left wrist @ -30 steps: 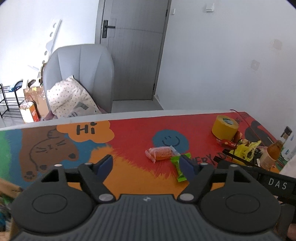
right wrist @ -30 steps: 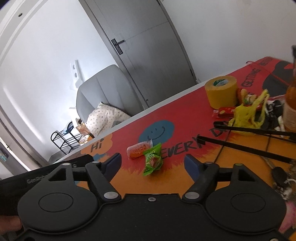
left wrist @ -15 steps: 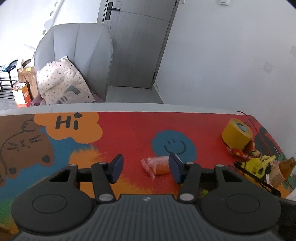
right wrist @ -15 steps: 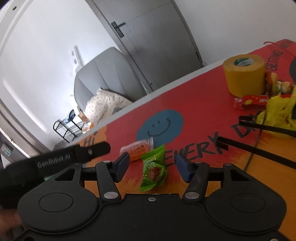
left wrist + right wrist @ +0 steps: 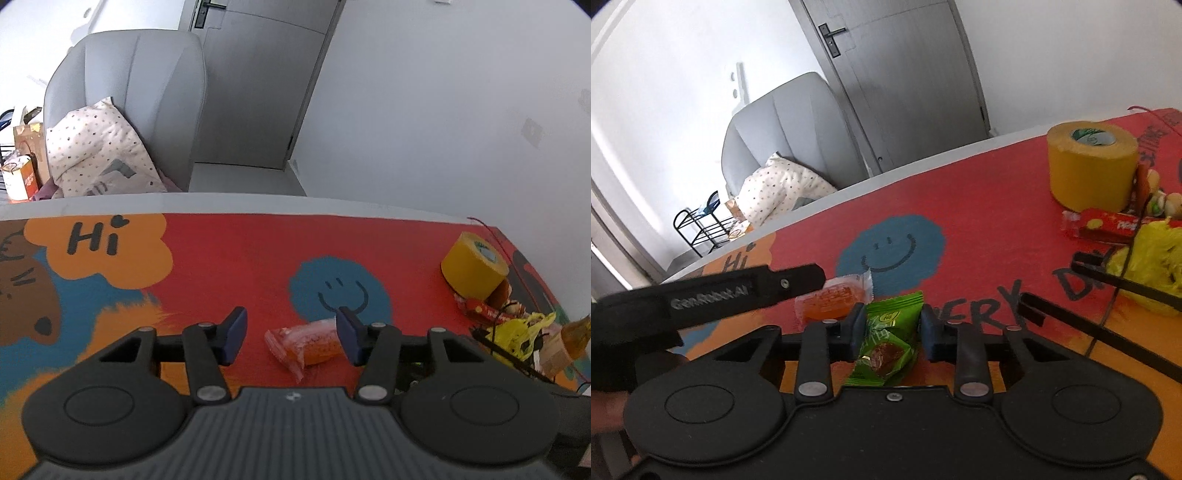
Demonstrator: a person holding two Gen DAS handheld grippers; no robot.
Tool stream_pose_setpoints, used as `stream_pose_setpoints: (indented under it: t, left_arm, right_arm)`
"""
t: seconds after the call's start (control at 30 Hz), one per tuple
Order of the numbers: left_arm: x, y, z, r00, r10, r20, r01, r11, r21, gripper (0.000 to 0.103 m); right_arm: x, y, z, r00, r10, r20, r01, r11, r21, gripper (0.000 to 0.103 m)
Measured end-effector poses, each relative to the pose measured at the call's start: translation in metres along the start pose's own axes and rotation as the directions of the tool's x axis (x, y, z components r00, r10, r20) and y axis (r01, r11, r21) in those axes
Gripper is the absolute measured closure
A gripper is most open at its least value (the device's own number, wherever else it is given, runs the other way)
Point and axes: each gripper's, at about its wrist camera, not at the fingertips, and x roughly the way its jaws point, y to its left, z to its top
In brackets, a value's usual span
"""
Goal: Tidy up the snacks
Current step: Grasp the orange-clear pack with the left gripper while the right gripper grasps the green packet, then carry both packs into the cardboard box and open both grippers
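Note:
An orange snack packet [image 5: 308, 343] lies on the colourful table mat, between the fingers of my left gripper [image 5: 291, 334], which is open around it with a gap on the left side. It also shows in the right wrist view [image 5: 833, 302]. A green snack packet [image 5: 888, 338] lies beside it. My right gripper [image 5: 892, 330] straddles the green packet, fingers close to its sides, still slightly open. The left gripper's body [image 5: 713, 295] reaches in from the left in the right wrist view.
A yellow tape roll [image 5: 1091, 164] stands at the right, with a red snack bar [image 5: 1108, 225], a yellow bag [image 5: 1148, 269] and black rods [image 5: 1108, 332] near it. A bottle [image 5: 574, 334] stands at the far right. A grey armchair [image 5: 125, 99] is beyond the table's far edge.
Both grippers moved forward and down over the packets and narrowed. The left now frames the orange packet, the right frames the green one.

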Motion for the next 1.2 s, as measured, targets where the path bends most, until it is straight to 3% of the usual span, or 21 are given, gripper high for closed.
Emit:
stream_pose_setpoints:
  t: [0.33, 0.47, 0.53, 0.6, 0.67, 0.97, 1.2]
  left_arm:
    - [0.012, -0.008, -0.009, 1.0, -0.022, -0.012, 0.022, 0.999, 0.032, 0.05]
    - [0.014, -0.016, -0.015, 1.0, 0.002, 0.01, -0.003, 0.997, 0.081, 0.052]
    - [0.014, -0.016, -0.016, 1.0, -0.005, 0.013, 0.004, 0.997, 0.074, 0.059]
    - [0.013, -0.016, -0.016, 1.0, -0.009, 0.007, 0.008, 0.997, 0.071, 0.075]
    - [0.009, -0.016, -0.018, 1.0, -0.02, -0.012, 0.021, 0.998, 0.06, 0.081]
    - [-0.031, -0.009, -0.034, 1.0, 0.02, -0.02, -0.02, 1.0, 0.002, 0.083]
    - [-0.089, -0.003, -0.042, 0.998, 0.047, 0.034, -0.047, 0.999, -0.001, 0.083]
  right_arm:
    - [-0.012, -0.005, -0.004, 0.999, -0.038, 0.02, 0.038, 0.999, 0.017, 0.074]
    - [-0.018, -0.007, -0.007, 0.999, -0.044, 0.025, 0.044, 0.999, 0.026, 0.074]
    - [-0.021, -0.006, -0.008, 0.999, -0.046, 0.027, 0.046, 0.999, 0.03, 0.074]
    - [-0.024, -0.004, -0.01, 0.999, -0.045, 0.03, 0.044, 0.999, 0.027, 0.075]
    - [-0.027, -0.001, -0.011, 0.999, -0.041, 0.036, 0.04, 0.999, 0.022, 0.075]
    - [-0.05, 0.012, -0.018, 0.998, -0.006, 0.066, 0.005, 1.0, 0.022, 0.075]
    - [-0.071, 0.04, -0.025, 0.995, 0.043, 0.087, -0.043, 0.999, -0.004, 0.075]
